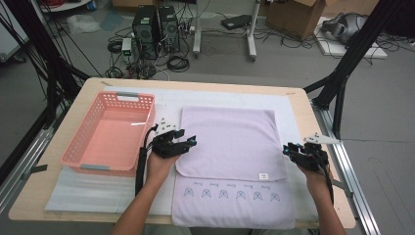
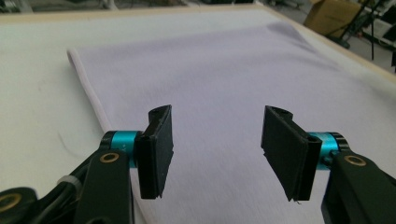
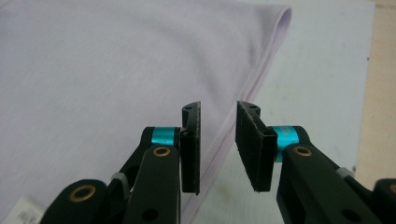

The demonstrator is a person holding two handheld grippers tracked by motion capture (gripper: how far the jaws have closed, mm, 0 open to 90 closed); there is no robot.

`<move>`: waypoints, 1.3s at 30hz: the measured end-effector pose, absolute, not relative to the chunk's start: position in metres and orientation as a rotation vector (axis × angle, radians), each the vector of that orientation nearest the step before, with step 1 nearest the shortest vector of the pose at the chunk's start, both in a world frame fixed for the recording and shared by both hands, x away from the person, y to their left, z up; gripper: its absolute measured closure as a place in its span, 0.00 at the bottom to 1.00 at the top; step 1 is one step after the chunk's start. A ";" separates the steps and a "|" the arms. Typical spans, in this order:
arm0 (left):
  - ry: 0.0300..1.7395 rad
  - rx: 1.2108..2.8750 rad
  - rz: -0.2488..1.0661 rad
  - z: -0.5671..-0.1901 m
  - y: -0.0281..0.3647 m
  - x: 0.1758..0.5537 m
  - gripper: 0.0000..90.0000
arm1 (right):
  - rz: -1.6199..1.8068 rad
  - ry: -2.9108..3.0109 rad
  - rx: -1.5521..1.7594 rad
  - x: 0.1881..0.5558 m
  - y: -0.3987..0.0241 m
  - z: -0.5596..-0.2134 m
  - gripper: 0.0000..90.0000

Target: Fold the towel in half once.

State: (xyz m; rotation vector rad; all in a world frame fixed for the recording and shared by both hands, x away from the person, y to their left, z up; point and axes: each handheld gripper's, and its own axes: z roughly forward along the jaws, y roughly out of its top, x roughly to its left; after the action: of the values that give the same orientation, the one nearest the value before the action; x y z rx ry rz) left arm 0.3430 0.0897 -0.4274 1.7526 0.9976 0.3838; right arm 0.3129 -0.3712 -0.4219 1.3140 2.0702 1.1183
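Both grippers, left [image 1: 192, 141] and right [image 1: 286, 149], hover with jaws apart and empty at the towel's [image 1: 230, 142] side edges; a shallow pinch risks catching only its top layer

A pale lilac towel [image 1: 230, 142] lies flat on the surface, right of centre, nearer the right edge than the left. It is folded over itself: the upper layer runs from near the far edge down to a hem with a small white label, leaving a strip of the lower layer showing at the near edge. That strip bears a row of small dark embroidered motifs. Its side folds are rounded.
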 end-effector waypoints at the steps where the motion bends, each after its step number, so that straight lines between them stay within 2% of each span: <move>1: 0.999 1.748 0.383 -0.429 0.092 0.339 0.49 | 1.144 2.062 1.321 0.307 -0.373 -0.423 0.78; 6: 0.990 1.743 0.371 -0.433 0.100 0.320 0.49 | 1.200 2.024 1.373 0.275 -0.380 -0.433 0.78; 16: 1.039 1.738 0.310 -0.450 0.119 0.284 0.50 | 1.177 2.070 1.378 0.242 -0.373 -0.441 0.73; 21: 1.092 1.772 0.261 -0.452 0.119 0.277 0.56 | 1.134 2.086 1.371 0.240 -0.361 -0.447 0.67; 23: 1.116 1.790 0.220 -0.454 0.119 0.278 0.66 | 1.083 2.106 1.382 0.241 -0.356 -0.450 0.70; 25: 1.129 1.812 0.201 -0.455 0.118 0.279 0.69 | 1.055 2.112 1.355 0.241 -0.353 -0.450 0.76; 29: 1.118 1.861 0.249 -0.454 0.112 0.277 0.94 | 1.000 2.106 1.338 0.241 -0.350 -0.449 0.88; 33: 1.113 1.839 0.256 -0.453 0.114 0.276 0.96 | 0.980 2.089 1.349 0.241 -0.348 -0.448 0.84; 35: 1.101 1.826 0.261 -0.453 0.115 0.275 0.96 | 0.997 2.083 1.324 0.239 -0.348 -0.445 0.86; 39: 1.087 1.797 0.267 -0.451 0.118 0.271 0.96 | 1.043 2.073 1.308 0.238 -0.350 -0.441 0.81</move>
State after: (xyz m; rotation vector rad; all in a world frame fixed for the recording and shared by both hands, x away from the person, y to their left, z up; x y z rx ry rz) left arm 0.2711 0.1180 -0.4514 1.7974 1.0866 0.2669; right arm 0.2379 -0.3497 -0.4415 1.3083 2.0735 1.0430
